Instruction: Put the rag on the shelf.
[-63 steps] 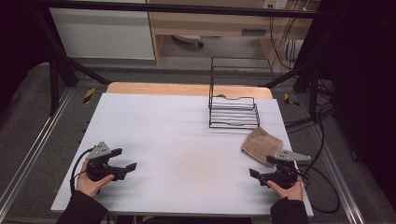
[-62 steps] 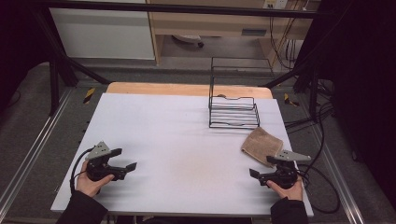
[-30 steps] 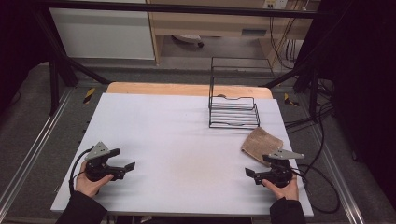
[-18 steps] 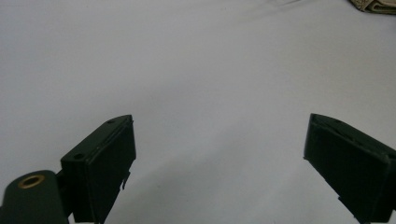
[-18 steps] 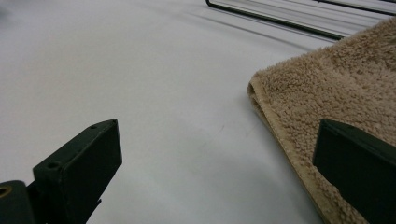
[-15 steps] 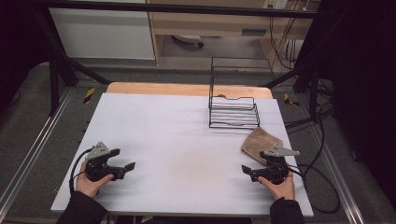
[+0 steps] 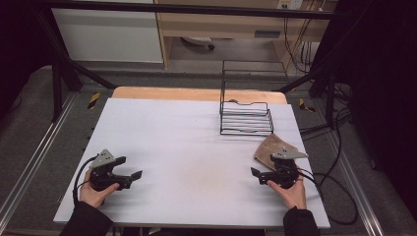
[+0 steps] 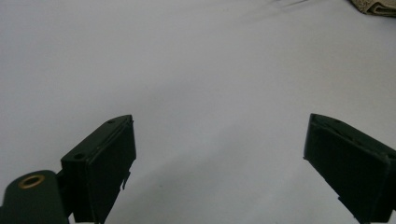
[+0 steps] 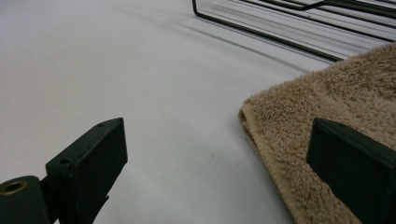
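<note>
Progress: nothing has been gripped yet. The folded tan towel [image 7: 274, 149] lies flat on the white table [image 7: 187, 128], near its right edge, just in front of the black wire rack [image 7: 246, 115]. The rack stands bare, with nothing on it. Judging from the layout, the likely job is moving the towel, perhaps to the rack; all of it remains to be done.

Right gripper [image 7: 255, 173]: jaws wide apart, holding nothing. In the right gripper view the towel [image 9: 336, 116] sits ahead and toward the right-hand jaw, its folded corner reaching into the gap between the jaws but not touched by either. The rack's base wires [image 9: 280, 32] run beyond it. From the high view the gripper's body is just beside the towel's near edge, jaws pointing toward the table's middle.

Left gripper [image 7: 136, 174]: jaws wide apart, holding nothing, over bare table at the near left, well apart from the towel. In the left gripper view the towel [image 8: 373, 6] shows at the far upper right corner.
</note>
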Demonstrator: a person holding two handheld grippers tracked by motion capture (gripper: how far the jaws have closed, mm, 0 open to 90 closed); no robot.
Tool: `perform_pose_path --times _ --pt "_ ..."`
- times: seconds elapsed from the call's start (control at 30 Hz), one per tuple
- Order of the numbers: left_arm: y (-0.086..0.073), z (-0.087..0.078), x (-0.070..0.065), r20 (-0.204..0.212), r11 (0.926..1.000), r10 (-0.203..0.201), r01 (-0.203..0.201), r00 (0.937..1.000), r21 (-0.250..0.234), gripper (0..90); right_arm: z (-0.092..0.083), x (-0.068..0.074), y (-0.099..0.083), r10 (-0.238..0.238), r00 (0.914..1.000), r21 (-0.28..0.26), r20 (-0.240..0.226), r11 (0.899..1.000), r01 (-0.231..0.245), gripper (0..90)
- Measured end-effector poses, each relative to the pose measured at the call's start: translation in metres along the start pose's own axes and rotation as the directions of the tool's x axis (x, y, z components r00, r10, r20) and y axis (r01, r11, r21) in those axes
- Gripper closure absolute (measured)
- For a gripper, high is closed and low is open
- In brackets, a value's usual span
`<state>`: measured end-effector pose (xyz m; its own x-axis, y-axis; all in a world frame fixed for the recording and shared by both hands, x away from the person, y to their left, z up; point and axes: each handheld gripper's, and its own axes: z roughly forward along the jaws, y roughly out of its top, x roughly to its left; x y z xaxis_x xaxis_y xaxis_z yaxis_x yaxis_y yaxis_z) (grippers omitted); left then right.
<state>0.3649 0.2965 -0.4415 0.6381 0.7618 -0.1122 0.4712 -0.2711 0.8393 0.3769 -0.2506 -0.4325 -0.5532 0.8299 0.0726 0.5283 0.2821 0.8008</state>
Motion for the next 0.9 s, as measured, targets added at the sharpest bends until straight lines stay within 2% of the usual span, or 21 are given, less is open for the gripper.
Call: perform_pose_path --times 0.13,0.27,0.33,0.63,0.8,0.9 --pt "0.0 0.0 0.0 0.0 1.0 -0.001 0.001 1.0 0.0 9.1 0.005 -0.001 0.009 -0.026 0.9994 0.006 0.024 1.0 0.026 9.7" --pt "0.0 0.0 0.0 0.001 1.0 0.0 0.0 1.0 0.002 9.1 0.015 -0.004 0.017 -0.054 0.9975 0.035 0.045 0.998 0.053 21.2" --pt "0.0 0.0 0.0 0.001 1.0 0.002 -0.002 1.0 0.003 9.1 0.02 -0.005 0.019 -0.067 0.9964 0.046 0.051 0.997 0.065 28.7" --pt "0.0 0.0 0.0 0.002 1.0 0.002 -0.002 1.0 0.002 9.3 0.032 -0.014 0.02 -0.101 0.9913 0.089 0.084 0.992 0.094 51.6" --pt "0.0 0.0 0.0 0.004 1.0 0.002 -0.002 1.0 0.001 9.4 0.031 -0.016 0.016 -0.111 0.9913 0.108 0.071 0.989 0.102 56.9" --pt "0.0 0.0 -0.001 0.005 1.0 0.006 -0.006 1.0 0.004 9.4 0.033 -0.018 0.015 -0.134 0.9877 0.128 0.081 0.984 0.123 58.8"
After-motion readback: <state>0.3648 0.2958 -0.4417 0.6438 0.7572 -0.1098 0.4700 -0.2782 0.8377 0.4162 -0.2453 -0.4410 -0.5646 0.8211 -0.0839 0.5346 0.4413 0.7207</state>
